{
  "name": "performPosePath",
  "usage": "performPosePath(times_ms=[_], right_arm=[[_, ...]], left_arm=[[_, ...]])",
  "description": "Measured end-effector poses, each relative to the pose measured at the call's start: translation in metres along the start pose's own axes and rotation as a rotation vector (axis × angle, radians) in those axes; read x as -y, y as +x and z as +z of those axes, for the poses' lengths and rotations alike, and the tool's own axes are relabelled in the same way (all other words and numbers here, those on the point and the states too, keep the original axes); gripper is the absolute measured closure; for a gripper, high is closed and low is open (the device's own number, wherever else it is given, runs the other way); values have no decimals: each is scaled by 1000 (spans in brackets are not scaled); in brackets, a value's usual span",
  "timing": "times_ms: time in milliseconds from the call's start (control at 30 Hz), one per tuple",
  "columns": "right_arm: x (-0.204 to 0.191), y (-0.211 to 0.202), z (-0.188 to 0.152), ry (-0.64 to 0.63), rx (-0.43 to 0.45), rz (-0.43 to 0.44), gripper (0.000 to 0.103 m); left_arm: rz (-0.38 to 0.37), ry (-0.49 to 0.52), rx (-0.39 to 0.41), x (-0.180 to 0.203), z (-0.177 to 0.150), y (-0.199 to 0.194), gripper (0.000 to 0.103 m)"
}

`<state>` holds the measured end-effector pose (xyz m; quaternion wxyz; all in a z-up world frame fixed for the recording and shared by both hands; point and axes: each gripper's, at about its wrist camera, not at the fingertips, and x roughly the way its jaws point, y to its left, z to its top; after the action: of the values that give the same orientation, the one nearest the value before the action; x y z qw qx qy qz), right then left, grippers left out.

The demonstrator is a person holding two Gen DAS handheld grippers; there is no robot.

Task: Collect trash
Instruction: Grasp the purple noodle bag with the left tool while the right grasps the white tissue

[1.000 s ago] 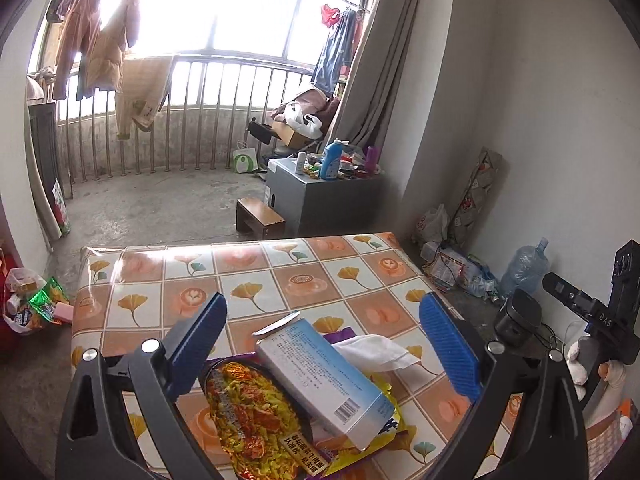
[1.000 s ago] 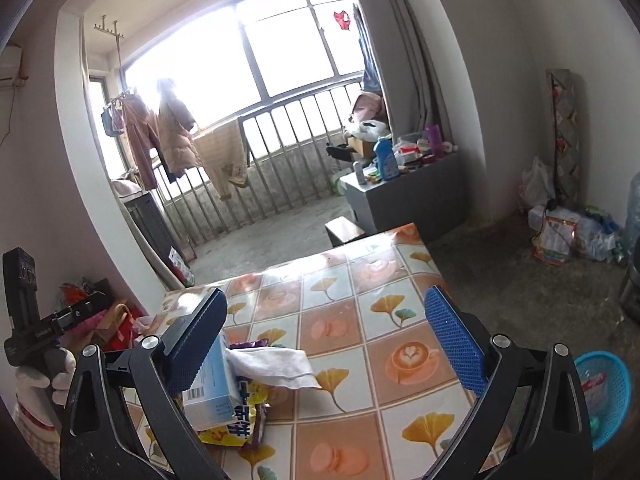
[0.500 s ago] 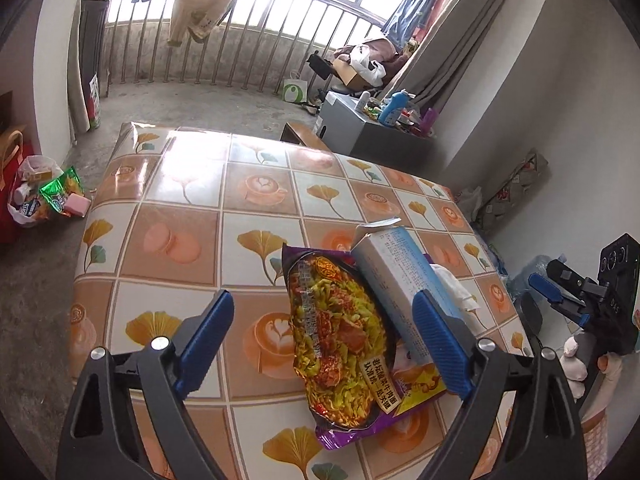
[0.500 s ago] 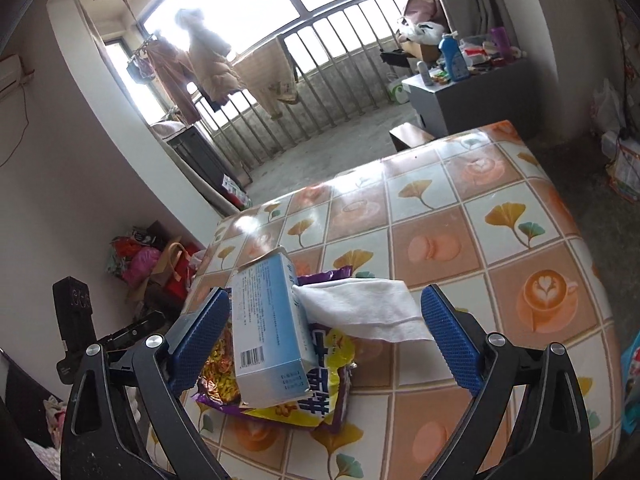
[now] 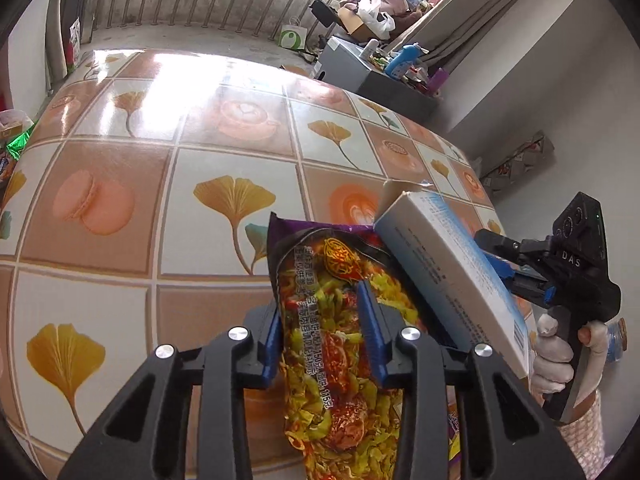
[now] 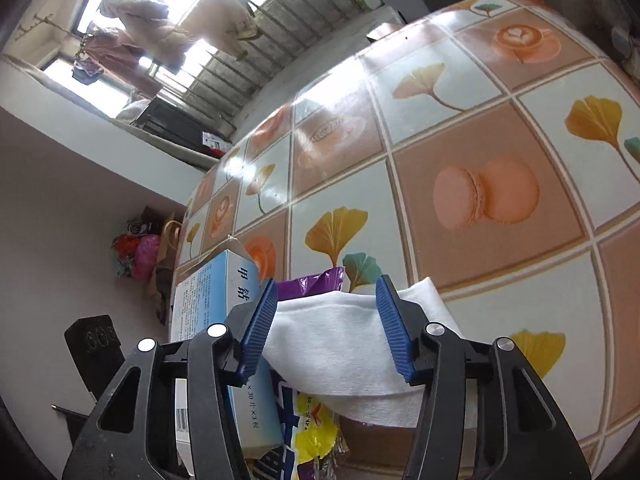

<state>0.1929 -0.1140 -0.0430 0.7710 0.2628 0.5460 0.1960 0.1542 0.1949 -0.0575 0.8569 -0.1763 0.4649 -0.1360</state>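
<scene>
A pile of trash lies at the near corner of the tiled table (image 5: pixel 120 128). It holds a purple noodle packet (image 5: pixel 340 400), a light blue carton (image 5: pixel 448 276) leaning on it, and a white tissue (image 6: pixel 332 340) on top. My left gripper (image 5: pixel 320 300) is down over the packet, its jaws closing with the packet between them. The right gripper (image 6: pixel 326 282) straddles the tissue, jaws closing, and the tissue spreads wider than the gap. The carton (image 6: pixel 208 304) sits just left of its fingers. A gloved hand (image 5: pixel 552 356) holds that gripper beyond the carton.
The table edge falls away close behind the pile. A grey cabinet (image 5: pixel 360 76) with bottles stands past the far side. Bags and packets lie on the floor by the wall (image 6: pixel 140 252) and at the left (image 5: pixel 16 144). Balcony railings run behind.
Both grippers dropped toward the pile and tilted down. Their jaws narrowed from wide open; the left now brackets the noodle packet, the right the tissue.
</scene>
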Motion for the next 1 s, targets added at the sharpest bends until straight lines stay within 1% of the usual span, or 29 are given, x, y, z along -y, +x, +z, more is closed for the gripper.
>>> performPosePath(times_ms=[33, 67, 167, 367, 467, 533, 600, 667, 700, 733, 767, 867, 933, 1000], right_arm=[[2, -3, -5, 14, -7, 18, 63], [4, -7, -9, 19, -11, 31, 66], [11, -21, -20, 28, -15, 33, 70], [27, -60, -43, 57, 2, -7, 71], [36, -79, -63, 79, 14, -27, 71], [40, -89, -76, 93, 22, -35, 71], [42, -102, -86, 88, 49, -55, 71], [42, -118, -91, 77, 106, -92, 68], [43, -127, -93, 76, 135, -103, 66], [43, -134, -94, 77, 161, -101, 63], [43, -141, -95, 78, 181, -92, 62], [39, -152, -97, 59, 212, -80, 61], [32, -154, -99, 34, 211, -57, 62], [25, -150, -106, -4, 183, -16, 62]], left_arm=[[-7, 13, -1, 4, 0, 1, 70], [-21, 18, -8, 7, 0, 3, 70], [-47, 51, -24, 18, -1, 9, 70], [-108, 112, -67, 47, -8, 17, 70], [-133, 156, -87, 62, -16, 18, 70], [-137, 176, -93, 69, -20, 18, 70], [-124, 191, -86, 74, -21, 17, 70], [-106, 202, -84, 76, -21, 13, 68], [-93, 203, -76, 76, -19, 10, 63], [-80, 205, -61, 77, -18, 6, 61], [-70, 208, -46, 77, -18, 0, 61], [-60, 222, 1, 78, -18, -20, 59], [-88, 223, 17, 81, -19, -32, 59], [-128, 227, 15, 88, -23, -41, 59]])
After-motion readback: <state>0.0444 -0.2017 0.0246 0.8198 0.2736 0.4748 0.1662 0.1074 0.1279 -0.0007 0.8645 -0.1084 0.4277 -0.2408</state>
